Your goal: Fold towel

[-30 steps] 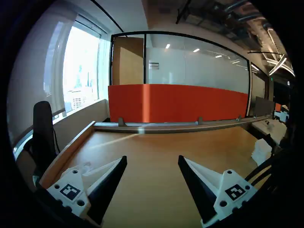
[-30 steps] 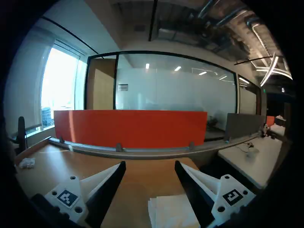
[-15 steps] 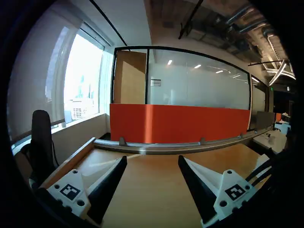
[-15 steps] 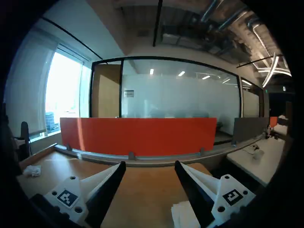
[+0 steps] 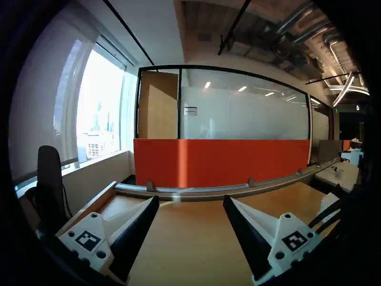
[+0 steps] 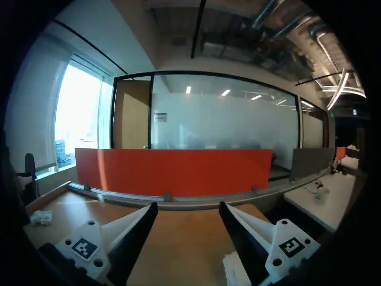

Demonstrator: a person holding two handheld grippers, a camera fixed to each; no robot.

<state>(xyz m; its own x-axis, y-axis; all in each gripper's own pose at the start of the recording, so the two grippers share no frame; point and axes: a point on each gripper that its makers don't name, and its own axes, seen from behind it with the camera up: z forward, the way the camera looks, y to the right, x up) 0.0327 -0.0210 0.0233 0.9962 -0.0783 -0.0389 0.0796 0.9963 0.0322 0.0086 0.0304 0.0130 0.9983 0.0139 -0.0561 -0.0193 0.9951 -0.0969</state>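
No words or numbers can be read: the sign (image 5: pixel 190 111) on the glass wall (image 5: pixel 247 114) is too small to make out, and the square black-and-white code markers (image 5: pixel 87 240) on the jaws of the left gripper (image 5: pixel 190 209) and right gripper (image 6: pixel 188 214) carry only patterns.

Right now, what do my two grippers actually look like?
Both match. The left gripper and right gripper each have two white, wedge-shaped fingers tapering to a point, lined with black inner pads; each finger carries a square black-and-white marker ringed by small holes.
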